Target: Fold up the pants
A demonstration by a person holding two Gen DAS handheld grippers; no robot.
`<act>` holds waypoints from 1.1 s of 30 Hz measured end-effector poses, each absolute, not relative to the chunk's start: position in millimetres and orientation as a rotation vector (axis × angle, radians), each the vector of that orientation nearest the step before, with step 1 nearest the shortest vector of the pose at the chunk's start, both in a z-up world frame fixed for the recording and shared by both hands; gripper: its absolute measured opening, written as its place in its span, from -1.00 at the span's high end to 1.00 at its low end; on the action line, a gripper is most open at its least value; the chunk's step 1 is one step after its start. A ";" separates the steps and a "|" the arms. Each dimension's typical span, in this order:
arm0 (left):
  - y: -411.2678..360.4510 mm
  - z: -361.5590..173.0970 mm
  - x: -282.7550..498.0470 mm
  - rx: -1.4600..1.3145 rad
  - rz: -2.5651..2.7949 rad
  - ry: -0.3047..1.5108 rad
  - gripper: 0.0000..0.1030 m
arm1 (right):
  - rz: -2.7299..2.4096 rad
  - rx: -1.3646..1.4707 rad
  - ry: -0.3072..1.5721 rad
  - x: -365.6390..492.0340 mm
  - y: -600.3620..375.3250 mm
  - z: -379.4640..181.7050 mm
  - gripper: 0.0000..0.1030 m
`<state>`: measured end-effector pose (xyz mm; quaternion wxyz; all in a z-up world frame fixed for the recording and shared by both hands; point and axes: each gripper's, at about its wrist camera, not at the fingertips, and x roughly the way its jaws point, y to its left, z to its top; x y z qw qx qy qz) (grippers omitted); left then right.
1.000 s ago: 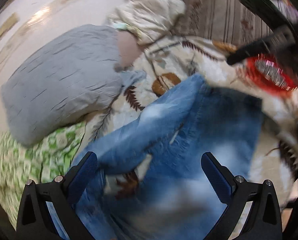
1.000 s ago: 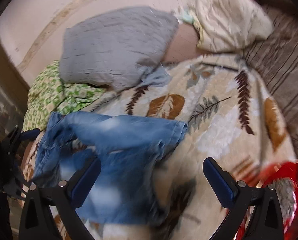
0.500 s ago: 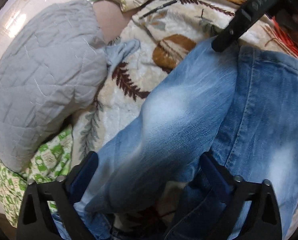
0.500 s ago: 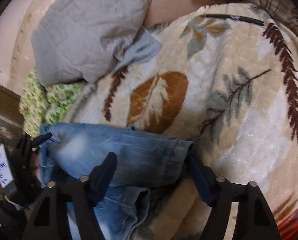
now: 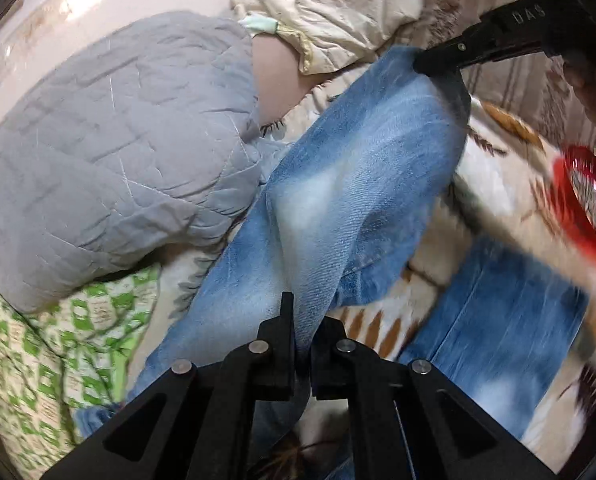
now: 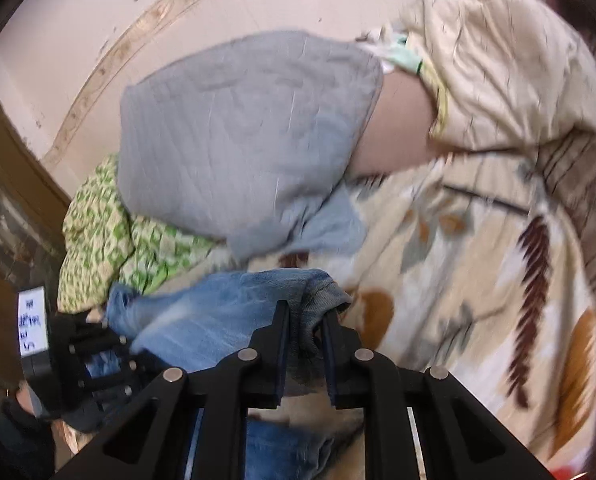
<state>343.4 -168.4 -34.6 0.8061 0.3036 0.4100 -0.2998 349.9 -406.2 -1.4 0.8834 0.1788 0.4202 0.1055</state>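
Note:
The blue jeans (image 5: 337, 200) hang lifted over a leaf-patterned blanket (image 5: 493, 184). My left gripper (image 5: 302, 322) is shut on one edge of a leg. That leg stretches up to my right gripper (image 5: 431, 65) at the top right, which pinches the far end. In the right wrist view my right gripper (image 6: 305, 315) has the leg's hem (image 6: 321, 292) between its pads, the jaws still closing on it. My left gripper (image 6: 94, 348) shows at the lower left, holding the same jeans (image 6: 218, 316). Another part of the jeans (image 5: 501, 320) lies flat on the blanket.
A grey quilted pillow (image 5: 118, 152) and a green checked cloth (image 5: 58, 344) lie to the left. A cream pillow (image 5: 329, 12) sits at the back, with a red basket (image 5: 589, 200) on the right. The wall (image 6: 98, 20) is behind the bed.
Both grippers went from wide open to pinching the jeans leg. The leg has been lifted off the blanket and pulled taut between them.

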 end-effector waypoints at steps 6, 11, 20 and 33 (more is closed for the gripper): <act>-198.6 -103.7 367.0 0.701 -0.585 1.024 0.91 | 0.077 0.314 1.062 403.1 -407.7 -45.5 0.69; -211.5 -132.9 373.5 0.727 -0.537 1.067 0.67 | -0.010 0.367 1.179 411.5 -419.7 -106.3 -0.25; -181.4 -53.4 321.1 0.509 -0.645 0.989 -0.94 | 0.113 0.392 0.950 284.2 -439.1 -36.9 -0.81; -231.0 -72.3 293.8 0.434 -0.795 1.145 -0.94 | 0.141 0.409 0.829 105.4 -370.0 -78.7 -0.82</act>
